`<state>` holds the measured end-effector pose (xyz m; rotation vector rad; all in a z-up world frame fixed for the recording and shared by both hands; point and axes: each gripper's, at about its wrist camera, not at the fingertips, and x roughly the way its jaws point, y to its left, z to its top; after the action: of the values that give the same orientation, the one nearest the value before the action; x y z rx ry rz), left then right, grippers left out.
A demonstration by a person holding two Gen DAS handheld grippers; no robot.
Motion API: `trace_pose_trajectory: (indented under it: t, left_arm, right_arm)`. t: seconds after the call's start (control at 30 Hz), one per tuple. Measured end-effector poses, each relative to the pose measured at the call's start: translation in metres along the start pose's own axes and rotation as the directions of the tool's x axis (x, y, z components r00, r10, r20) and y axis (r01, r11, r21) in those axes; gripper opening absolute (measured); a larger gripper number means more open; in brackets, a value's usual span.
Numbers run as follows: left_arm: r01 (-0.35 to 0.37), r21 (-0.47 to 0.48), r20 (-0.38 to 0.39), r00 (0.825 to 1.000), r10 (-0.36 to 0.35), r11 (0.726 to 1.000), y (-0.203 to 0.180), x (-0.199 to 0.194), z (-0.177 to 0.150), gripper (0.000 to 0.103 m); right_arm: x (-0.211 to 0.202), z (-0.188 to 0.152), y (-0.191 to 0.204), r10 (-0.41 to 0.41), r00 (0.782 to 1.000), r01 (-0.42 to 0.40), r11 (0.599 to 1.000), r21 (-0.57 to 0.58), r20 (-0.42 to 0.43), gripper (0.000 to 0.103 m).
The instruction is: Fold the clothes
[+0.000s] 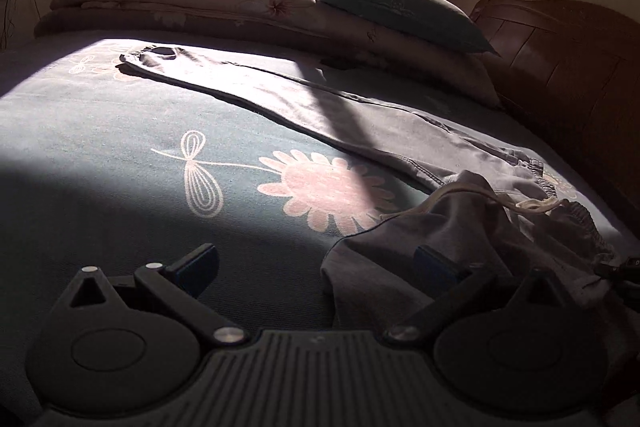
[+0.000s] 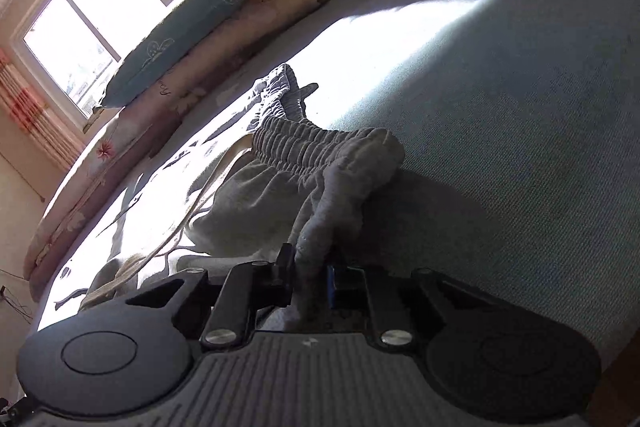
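Trousers (image 1: pixel 360 115) stretch across the bed (image 1: pixel 100 155), right gripper (image 2: pixel 312 267) pinching bunched waistband cloth, probably to lift it, left gripper (image 1: pixel 316 267) spread wide, gripping nothing.

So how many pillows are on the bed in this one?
1. A teal pillow lies on the folded floral quilt along the window side, near the wooden headboard. The near end of the bed is out of view, so others may be hidden.

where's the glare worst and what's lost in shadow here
Right wrist view: sunlight blows out the window and a patch of bed beyond the pants. Left wrist view: headboard and near bed edge sit dark; a shadow stripe crosses the pants leg.
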<state>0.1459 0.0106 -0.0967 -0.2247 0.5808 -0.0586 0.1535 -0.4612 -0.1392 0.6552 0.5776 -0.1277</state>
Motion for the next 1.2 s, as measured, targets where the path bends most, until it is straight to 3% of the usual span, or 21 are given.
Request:
trace_pose_trajectory:
  t: [0.3,0.4,0.53,0.67,0.87,0.93,1.07,1.13,1.2]
  left_arm:
    - [0.028,0.019,-0.005,1.000,-0.028,0.999,-0.015,-0.018,-0.009,0.102]
    - [0.048,0.036,-0.008,0.999,-0.048,0.998,-0.019,-0.021,-0.012,0.102]
    - [0.078,0.074,-0.015,0.997,-0.077,0.994,-0.025,-0.025,-0.015,0.102]
    - [0.107,0.141,-0.041,0.994,-0.102,0.984,-0.032,-0.031,-0.019,0.102]
    - [0.132,0.241,-0.081,0.990,-0.115,0.962,-0.037,-0.040,-0.026,0.102]
    - [0.142,0.258,-0.095,0.988,-0.121,0.956,-0.037,-0.043,-0.028,0.102]
    - [0.171,0.359,-0.118,0.983,-0.137,0.917,-0.044,-0.055,-0.040,0.102]
    - [0.128,0.432,-0.091,0.991,-0.098,0.893,-0.047,-0.062,-0.049,0.102]
    - [0.104,0.443,-0.087,0.994,-0.073,0.890,-0.043,-0.063,-0.057,0.102]
  right_arm:
    - [-0.005,0.004,0.002,-0.065,0.996,0.066,0.998,-0.021,0.060,0.024]
    - [-0.016,0.002,0.007,-0.054,0.995,0.057,0.998,-0.035,0.082,0.040]
    - [-0.027,0.000,0.012,-0.036,0.995,0.041,0.998,-0.054,0.094,0.049]
    - [-0.036,-0.002,0.025,0.021,0.996,-0.012,0.995,-0.094,0.092,0.058]
    - [-0.043,-0.014,0.055,0.206,0.978,-0.200,0.971,-0.128,0.036,0.069]
    - [-0.042,-0.019,0.069,0.227,0.974,-0.221,0.957,-0.186,0.013,0.071]
    - [-0.036,-0.033,0.096,0.235,0.971,-0.235,0.923,-0.305,-0.035,0.075]
    - [-0.031,-0.038,0.101,0.225,0.972,-0.234,0.914,-0.331,-0.066,0.075]
    - [-0.026,-0.041,0.103,0.215,0.971,-0.237,0.909,-0.342,-0.102,0.078]
